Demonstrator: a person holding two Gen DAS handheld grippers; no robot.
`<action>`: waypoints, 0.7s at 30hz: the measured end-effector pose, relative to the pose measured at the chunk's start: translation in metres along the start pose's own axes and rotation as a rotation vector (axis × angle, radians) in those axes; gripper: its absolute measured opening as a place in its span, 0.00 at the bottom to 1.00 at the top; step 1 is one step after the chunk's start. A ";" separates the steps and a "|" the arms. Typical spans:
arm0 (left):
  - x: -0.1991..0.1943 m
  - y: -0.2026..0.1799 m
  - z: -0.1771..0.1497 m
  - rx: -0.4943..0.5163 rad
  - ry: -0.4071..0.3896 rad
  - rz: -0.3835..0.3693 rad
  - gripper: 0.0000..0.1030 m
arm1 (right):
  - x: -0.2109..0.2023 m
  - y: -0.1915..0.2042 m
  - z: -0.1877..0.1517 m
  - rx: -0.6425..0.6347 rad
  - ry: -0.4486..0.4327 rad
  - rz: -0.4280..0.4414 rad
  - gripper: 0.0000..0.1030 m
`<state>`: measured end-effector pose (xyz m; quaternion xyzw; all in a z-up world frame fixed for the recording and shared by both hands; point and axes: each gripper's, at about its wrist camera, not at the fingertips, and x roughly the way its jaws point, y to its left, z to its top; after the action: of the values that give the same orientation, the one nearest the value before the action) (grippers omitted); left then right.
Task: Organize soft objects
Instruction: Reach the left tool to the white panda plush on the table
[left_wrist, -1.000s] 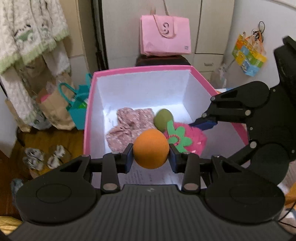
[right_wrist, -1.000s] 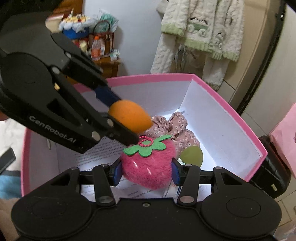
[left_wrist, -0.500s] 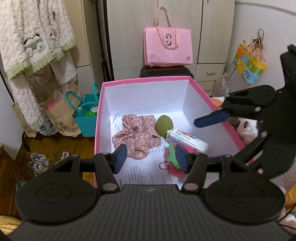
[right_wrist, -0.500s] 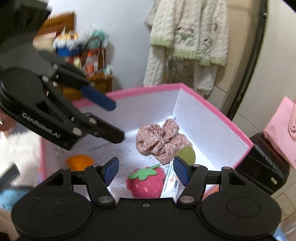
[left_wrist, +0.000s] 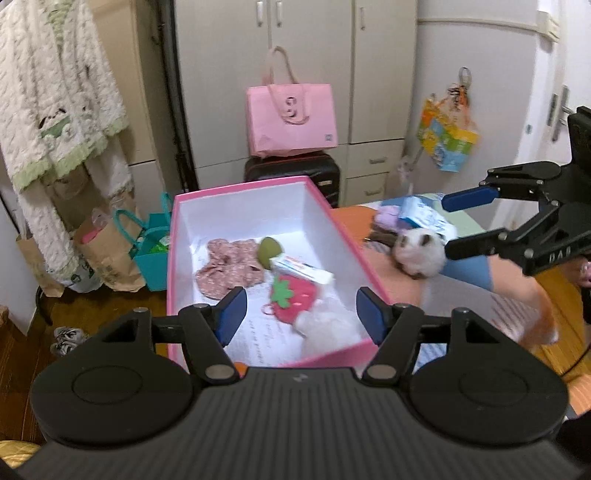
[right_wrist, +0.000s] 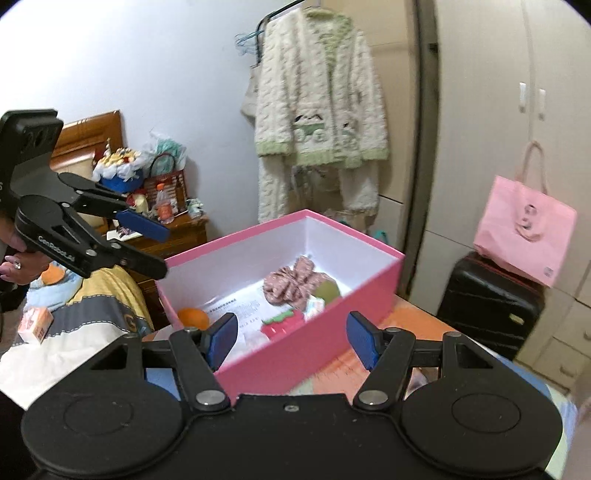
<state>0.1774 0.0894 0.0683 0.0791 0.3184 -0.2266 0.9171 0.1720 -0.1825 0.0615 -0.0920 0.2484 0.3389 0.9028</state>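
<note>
Your left gripper (left_wrist: 298, 313) is empty and its jaws are opening; nothing lies between the blue pads, only the view down into the pink box (left_wrist: 173, 258). Your right gripper (right_wrist: 288, 341) is also open and holds nothing, and it hangs outside the box, above its near corner.

4 soft things lie in the box: the strawberry plush (left_wrist: 291, 299), the floral scrunchie (left_wrist: 229, 267), the green ball (left_wrist: 269, 251) and the orange ball (right_wrist: 192, 318), which sits in a corner close to the wall. A small carton (left_wrist: 303, 268) leans over the strawberry plush.

On the bed, outside the box, the white plush toy (left_wrist: 419, 253) is waiting, with a blue-white packet (left_wrist: 421, 218) just behind it. I judge this toy is your next target.

The risks from here are mostly about the reach. The right gripper is seen near this toy in the left wrist view, and if you bring both grippers to it, the fingers can hit each other. The plush is round and fluffy, so a shallow pinch may take only fur and it slips out during the carry. The packet is touching or almost touching it, so you may drag it along. If you come back low, the pink rim can catch the toy or push the light box.
</note>
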 end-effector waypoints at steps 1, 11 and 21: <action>-0.004 -0.006 0.000 0.004 0.004 -0.009 0.63 | -0.007 -0.001 -0.004 0.007 0.000 -0.009 0.68; -0.012 -0.072 0.003 0.124 0.027 -0.078 0.65 | -0.071 -0.016 -0.051 0.033 0.017 -0.157 0.68; 0.023 -0.140 0.006 0.206 0.100 -0.218 0.65 | -0.095 -0.035 -0.094 0.093 0.020 -0.178 0.69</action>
<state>0.1312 -0.0442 0.0585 0.1490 0.3454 -0.3520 0.8571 0.0970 -0.2947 0.0292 -0.0752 0.2638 0.2447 0.9300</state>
